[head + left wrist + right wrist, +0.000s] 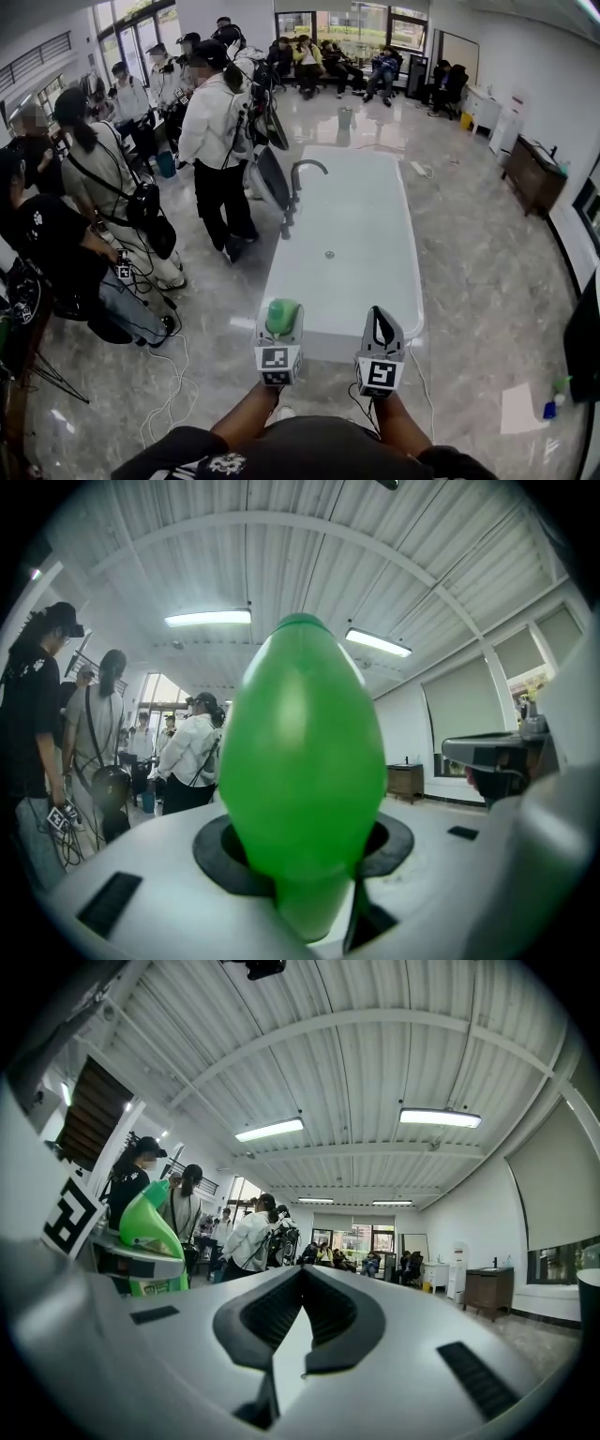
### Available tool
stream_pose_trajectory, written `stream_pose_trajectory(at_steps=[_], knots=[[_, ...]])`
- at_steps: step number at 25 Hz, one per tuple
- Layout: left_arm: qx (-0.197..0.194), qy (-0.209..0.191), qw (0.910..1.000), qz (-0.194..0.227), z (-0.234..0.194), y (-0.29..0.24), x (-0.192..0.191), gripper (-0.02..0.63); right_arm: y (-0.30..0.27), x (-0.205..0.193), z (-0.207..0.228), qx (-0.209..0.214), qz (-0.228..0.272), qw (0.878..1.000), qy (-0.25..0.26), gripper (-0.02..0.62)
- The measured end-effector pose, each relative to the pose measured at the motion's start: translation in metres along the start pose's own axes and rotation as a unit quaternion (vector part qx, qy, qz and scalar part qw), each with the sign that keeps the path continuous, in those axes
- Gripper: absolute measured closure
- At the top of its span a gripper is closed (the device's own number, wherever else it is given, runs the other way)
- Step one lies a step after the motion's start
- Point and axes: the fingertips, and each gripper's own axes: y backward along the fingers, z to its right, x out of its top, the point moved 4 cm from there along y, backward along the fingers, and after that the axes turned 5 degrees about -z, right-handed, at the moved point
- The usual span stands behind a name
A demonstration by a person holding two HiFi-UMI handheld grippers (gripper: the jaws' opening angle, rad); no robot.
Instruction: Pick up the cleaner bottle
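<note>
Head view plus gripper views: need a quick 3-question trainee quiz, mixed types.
1. Which gripper holds the bottle?
2. True or false: the bottle is red.
3. In the head view, the white thing ahead of the grippers is: A tub, B sofa, C fridge.

Key:
1. The left gripper.
2. False; it is green.
3. A, the tub.
</note>
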Motion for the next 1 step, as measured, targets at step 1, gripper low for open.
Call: stream_pose_trajectory(at_steps=[1], knots=[[-0.001,0.000,1.0000,0.000,0.0015,-0.0003,0.0011,0.425,-0.0003,0.0013,0.0012,0.001,0.001,1.000,0.001,0.580]])
